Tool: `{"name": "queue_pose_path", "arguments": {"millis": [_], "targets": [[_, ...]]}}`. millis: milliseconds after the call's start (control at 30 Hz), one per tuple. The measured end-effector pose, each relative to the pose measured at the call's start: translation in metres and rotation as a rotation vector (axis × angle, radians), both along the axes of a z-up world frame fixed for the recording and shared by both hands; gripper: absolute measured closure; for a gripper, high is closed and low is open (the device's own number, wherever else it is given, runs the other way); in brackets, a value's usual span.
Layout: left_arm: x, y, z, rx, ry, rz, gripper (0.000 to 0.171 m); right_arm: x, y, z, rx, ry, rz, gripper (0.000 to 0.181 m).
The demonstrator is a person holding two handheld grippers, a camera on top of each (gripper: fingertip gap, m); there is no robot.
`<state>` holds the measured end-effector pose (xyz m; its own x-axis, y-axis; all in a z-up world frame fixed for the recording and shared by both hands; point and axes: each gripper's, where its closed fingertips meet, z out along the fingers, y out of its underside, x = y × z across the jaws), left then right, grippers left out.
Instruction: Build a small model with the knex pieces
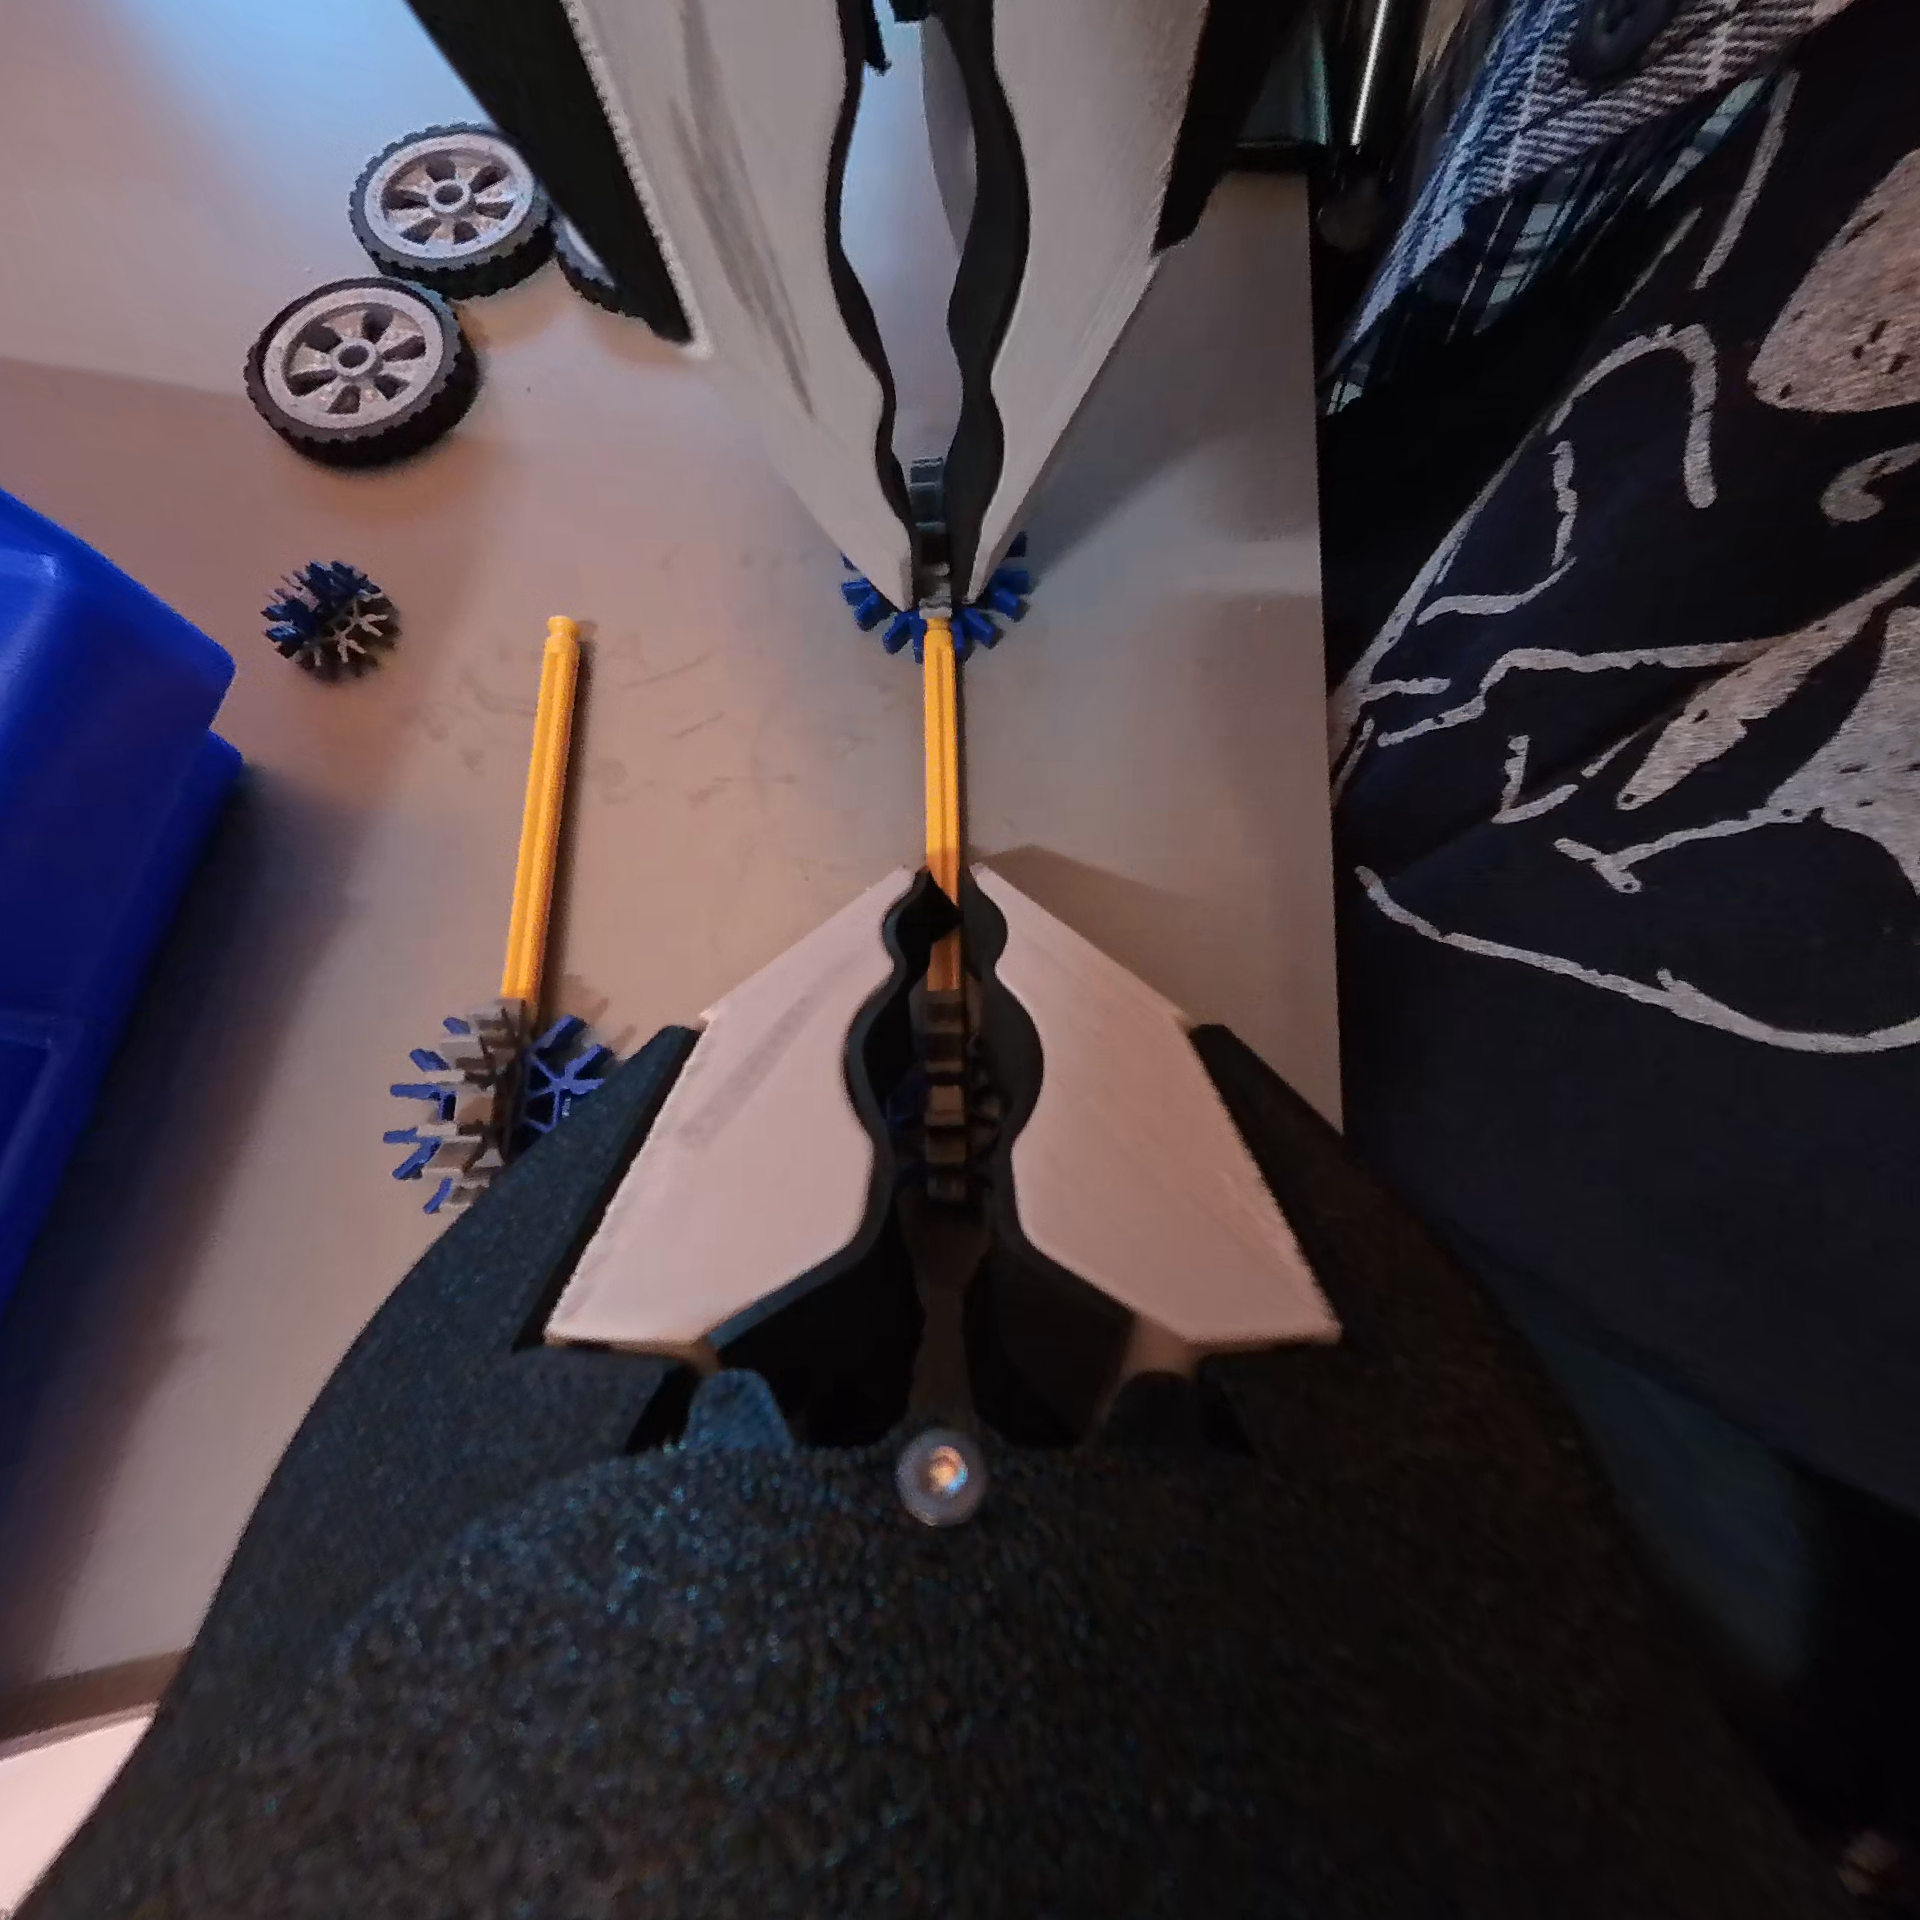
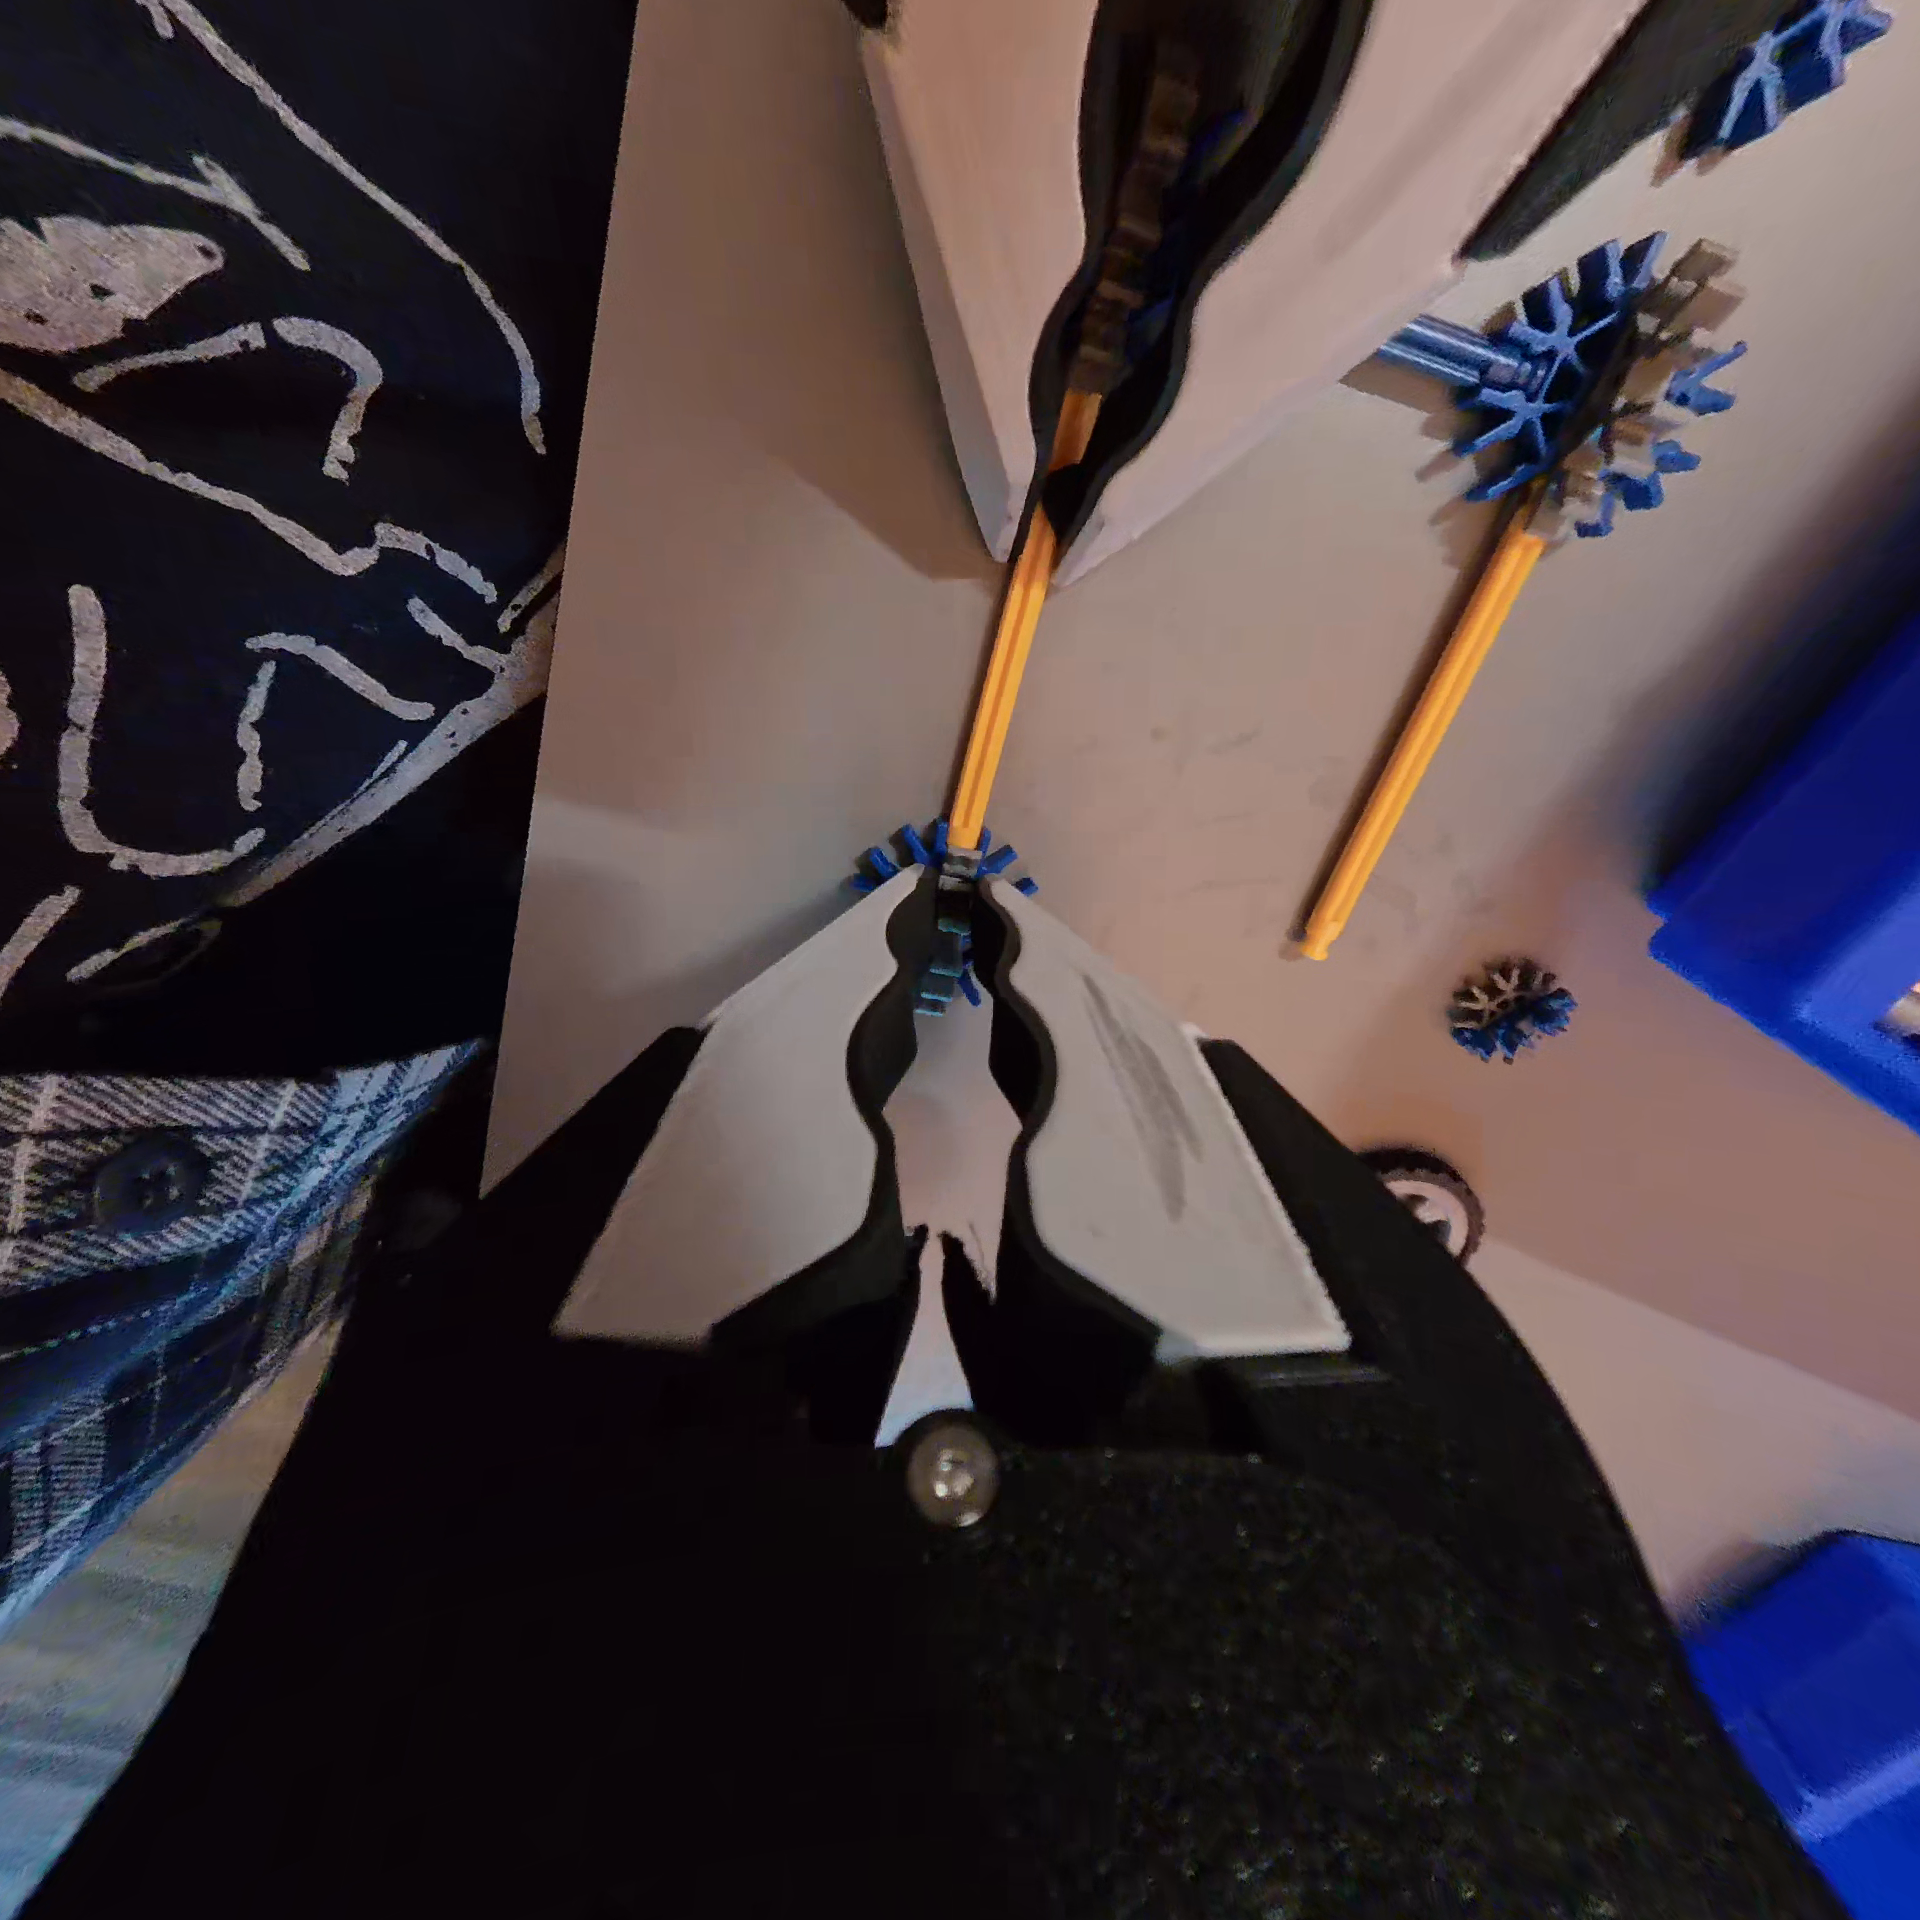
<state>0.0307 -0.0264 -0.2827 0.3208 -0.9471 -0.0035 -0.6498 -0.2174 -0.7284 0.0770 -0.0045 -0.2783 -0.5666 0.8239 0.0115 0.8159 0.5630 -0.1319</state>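
Here, catalogued from beside the tabletop (image 1: 727, 727), a pale grey surface:

Item one: left hand-held gripper (image 1: 940, 894), white fingers with black wavy pads, closed on a grey-and-blue toothed plastic connector (image 1: 951, 1101) and on the near end of a thin orange plastic rod (image 1: 940, 748).

Item two: right hand-held gripper (image 2: 951, 899), same make, facing the left one, closed on a second blue-and-grey toothed connector (image 2: 940, 868) at the rod's other end. The rod spans the gap between the two grippers, near the tabletop's edge on the person's side.

Item three: a second orange plastic rod (image 1: 540, 810), lying flat beside the held one and roughly parallel, apart from it. A blue-and-grey snowflake-shaped connector cluster (image 1: 488, 1101) sits on its end; in the right wrist view a short blue rod (image 2: 1434, 353) sticks out of that cluster.

Item four: a small loose blue-and-grey snowflake connector (image 1: 330, 620), just beyond the spare rod's free tip.

Item five: two black-tyred toy wheels with silver spoked hubs (image 1: 364, 369), side by side past the loose connector; a third is partly hidden behind the right gripper's finger.

Item six: a blue plastic bin (image 1: 94, 831) along the far side, close to the spare rod.

Item seven: a person's dark printed garment (image 1: 1662, 727), pressed against the near tabletop edge.

Bare surface lies between the two rods.
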Motion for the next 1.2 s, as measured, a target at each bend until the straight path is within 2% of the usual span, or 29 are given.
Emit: {"name": "queue_pose_path", "arguments": {"millis": [200,633,700,833,933,1200], "targets": [[0.0,0.0,0.0,0.0,-0.002,0.001,0.17,-0.0015,-0.0002,-0.0001,-0.001,-0.028,0.016,0.178],[-0.0003,-0.0001,0.0003,-0.011,-0.006,0.002,0.17,-0.0044,-0.0017,0.0001,0.161,0.102,-0.031,0.178],[-0.0003,0.0002,0.0003,-0.012,-0.007,0.003,0.17,-0.0043,-0.0011,0.0004,0.124,0.139,-0.077,0.178],[-0.0003,0.0013,0.0005,-0.016,-0.009,0.008,0.17,-0.0043,0.0006,0.0007,-0.113,0.19,-0.244,0.177],[-0.0004,0.0017,0.0007,-0.024,-0.013,0.009,0.17,-0.0046,0.001,0.0011,-0.222,0.177,-0.293,0.176],[-0.0007,0.002,0.0009,-0.035,-0.019,0.012,0.169,-0.005,-0.0005,0.0025,-0.381,0.205,-0.378,0.174]]}}
